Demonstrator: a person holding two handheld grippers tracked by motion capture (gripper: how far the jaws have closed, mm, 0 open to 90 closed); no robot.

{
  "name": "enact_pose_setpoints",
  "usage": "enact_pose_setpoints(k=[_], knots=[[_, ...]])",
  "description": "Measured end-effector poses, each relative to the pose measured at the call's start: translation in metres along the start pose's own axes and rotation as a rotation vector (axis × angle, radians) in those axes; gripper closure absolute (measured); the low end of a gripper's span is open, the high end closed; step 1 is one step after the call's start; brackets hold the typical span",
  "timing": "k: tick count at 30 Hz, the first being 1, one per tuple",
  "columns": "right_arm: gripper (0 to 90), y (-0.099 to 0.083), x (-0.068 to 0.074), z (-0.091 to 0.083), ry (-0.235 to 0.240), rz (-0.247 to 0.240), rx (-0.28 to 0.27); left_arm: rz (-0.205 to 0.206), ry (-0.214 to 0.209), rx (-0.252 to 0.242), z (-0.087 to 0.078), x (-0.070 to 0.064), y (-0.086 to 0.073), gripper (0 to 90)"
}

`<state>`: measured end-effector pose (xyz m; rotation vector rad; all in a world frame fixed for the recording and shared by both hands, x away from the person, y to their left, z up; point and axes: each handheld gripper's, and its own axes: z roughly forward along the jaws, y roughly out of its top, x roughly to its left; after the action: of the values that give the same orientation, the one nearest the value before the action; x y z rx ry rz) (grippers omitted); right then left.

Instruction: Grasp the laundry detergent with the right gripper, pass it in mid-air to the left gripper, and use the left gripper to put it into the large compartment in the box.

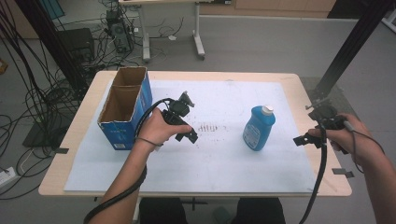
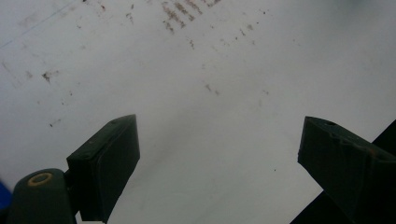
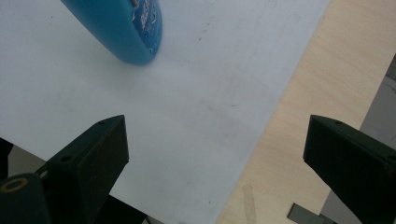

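Note:
A blue bottle (image 1: 258,127) with a white cap stands upright on the white sheet (image 1: 224,163), right of centre. Its blue body (image 3: 121,28) shows at the top left of the right gripper view. My right gripper (image 1: 308,126) hovers over the table's right edge, a short way right of the bottle, jaws wide apart (image 3: 215,135) and empty. A hand holds my left gripper (image 1: 188,117) near the middle of the sheet. It is open too (image 2: 217,140), with only bare sheet between its fingers.
An open blue cardboard box (image 1: 122,109) with two compartments stands at the table's left. Brown smudges (image 1: 210,127) mark the sheet between gripper and bottle. Wooden table edge (image 3: 299,116) borders the sheet. Cables and a black frame post (image 1: 345,51) surround the table.

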<state>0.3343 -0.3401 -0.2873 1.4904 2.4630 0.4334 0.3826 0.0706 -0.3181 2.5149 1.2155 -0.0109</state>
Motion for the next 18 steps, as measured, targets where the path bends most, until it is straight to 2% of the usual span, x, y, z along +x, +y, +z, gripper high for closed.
enact_pose_setpoints(k=[18], knots=[[5.9,-0.019,0.012,0.019,0.039,0.007,-0.027,-0.011,-0.013,0.000,0.006,-0.001,-0.009,13.0]])
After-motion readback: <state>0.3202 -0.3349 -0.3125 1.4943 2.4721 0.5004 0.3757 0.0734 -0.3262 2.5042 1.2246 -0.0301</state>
